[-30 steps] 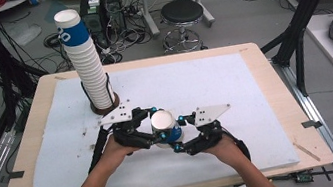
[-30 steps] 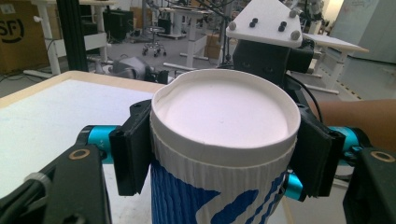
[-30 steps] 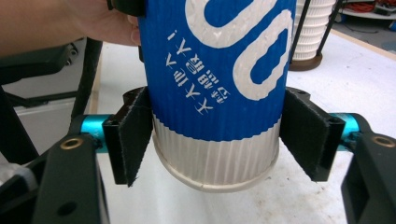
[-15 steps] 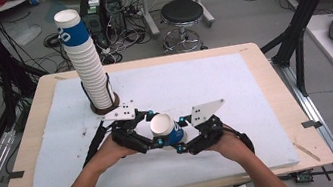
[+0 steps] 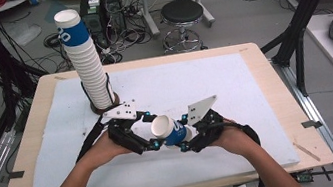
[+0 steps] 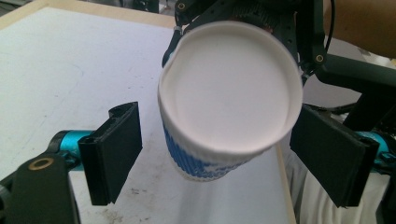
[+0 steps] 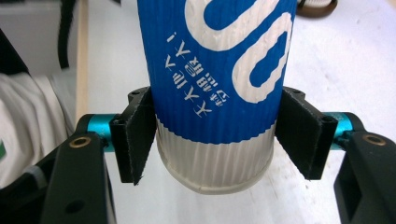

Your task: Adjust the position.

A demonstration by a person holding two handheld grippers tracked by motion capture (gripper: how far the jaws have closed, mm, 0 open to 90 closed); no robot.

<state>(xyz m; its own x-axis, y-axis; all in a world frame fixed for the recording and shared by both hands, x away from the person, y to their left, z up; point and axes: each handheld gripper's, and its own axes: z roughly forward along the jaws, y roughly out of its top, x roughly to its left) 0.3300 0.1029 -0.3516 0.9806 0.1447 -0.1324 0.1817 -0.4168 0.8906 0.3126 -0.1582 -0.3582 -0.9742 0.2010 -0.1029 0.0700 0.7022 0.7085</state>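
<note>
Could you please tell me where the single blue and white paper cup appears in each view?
High view: the cup lies tilted low in the middle, between both grippers.
Left gripper view: its open mouth faces the camera, upper middle.
Right gripper view: its ribbed base sits between the black fingers.
Shared landmark: the white mat.

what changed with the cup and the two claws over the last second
The blue and white ribbed paper cup has tipped from mouth-up onto its side, its open mouth now facing the left claw, and both hands have drifted slightly toward the person. The right claw stays clamped on the cup's base end; the left claw's jaws stand open beside the rim. The tall stack of paper cups has not moved.
</note>
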